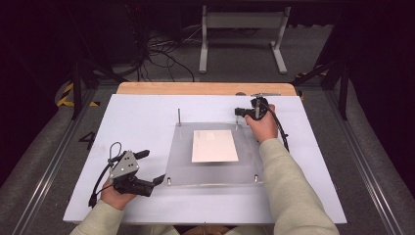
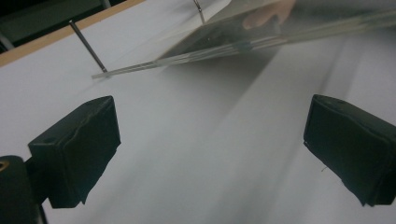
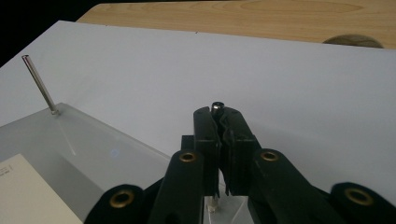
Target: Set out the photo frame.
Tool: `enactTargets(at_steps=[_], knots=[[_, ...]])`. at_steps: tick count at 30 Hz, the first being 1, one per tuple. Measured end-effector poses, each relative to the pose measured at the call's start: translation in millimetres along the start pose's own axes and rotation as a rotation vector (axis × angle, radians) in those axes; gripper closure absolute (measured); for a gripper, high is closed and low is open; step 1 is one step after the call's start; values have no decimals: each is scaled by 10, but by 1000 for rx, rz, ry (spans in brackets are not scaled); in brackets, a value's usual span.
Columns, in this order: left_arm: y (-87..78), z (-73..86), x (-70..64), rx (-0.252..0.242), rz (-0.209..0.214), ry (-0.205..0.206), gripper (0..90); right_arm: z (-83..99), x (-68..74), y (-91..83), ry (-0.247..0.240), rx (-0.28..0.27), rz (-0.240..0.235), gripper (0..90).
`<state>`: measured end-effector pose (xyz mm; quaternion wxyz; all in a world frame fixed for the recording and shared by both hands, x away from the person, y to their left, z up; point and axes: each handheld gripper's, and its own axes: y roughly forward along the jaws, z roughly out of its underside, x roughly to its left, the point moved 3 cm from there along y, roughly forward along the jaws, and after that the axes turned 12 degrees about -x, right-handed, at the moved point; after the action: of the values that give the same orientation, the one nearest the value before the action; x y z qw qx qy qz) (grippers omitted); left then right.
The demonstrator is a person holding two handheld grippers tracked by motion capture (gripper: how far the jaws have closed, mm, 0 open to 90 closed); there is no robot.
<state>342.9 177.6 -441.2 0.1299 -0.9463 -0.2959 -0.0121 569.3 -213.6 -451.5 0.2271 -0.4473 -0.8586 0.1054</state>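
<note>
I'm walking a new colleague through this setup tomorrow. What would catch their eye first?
The clear acrylic plate in the middle of the white table, with a pale sheet of paper at its centre. At its far right corner the right gripper has its jaws shut on an upright metal pin; a matching pin stands free at the far left corner. The left gripper rests open near the plate's near left corner.

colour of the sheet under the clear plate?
Cream-white sheet, plain; clearest in the high view.
</note>
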Motion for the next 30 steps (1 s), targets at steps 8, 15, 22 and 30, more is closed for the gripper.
enactTargets(at_steps=[8,15,22,30], knots=[[71,-213,-241,-81,19,119,3,8,-25,23,32,-8,-3,851],[132,-387,-328,-170,-10,140,39,14,-28,25,37,-10,-3,851],[93,-439,-421,-211,-28,173,538,23,-34,22,42,-15,-5,851],[81,-454,-423,-195,-36,160,545,23,-31,19,39,-13,-5,848]])
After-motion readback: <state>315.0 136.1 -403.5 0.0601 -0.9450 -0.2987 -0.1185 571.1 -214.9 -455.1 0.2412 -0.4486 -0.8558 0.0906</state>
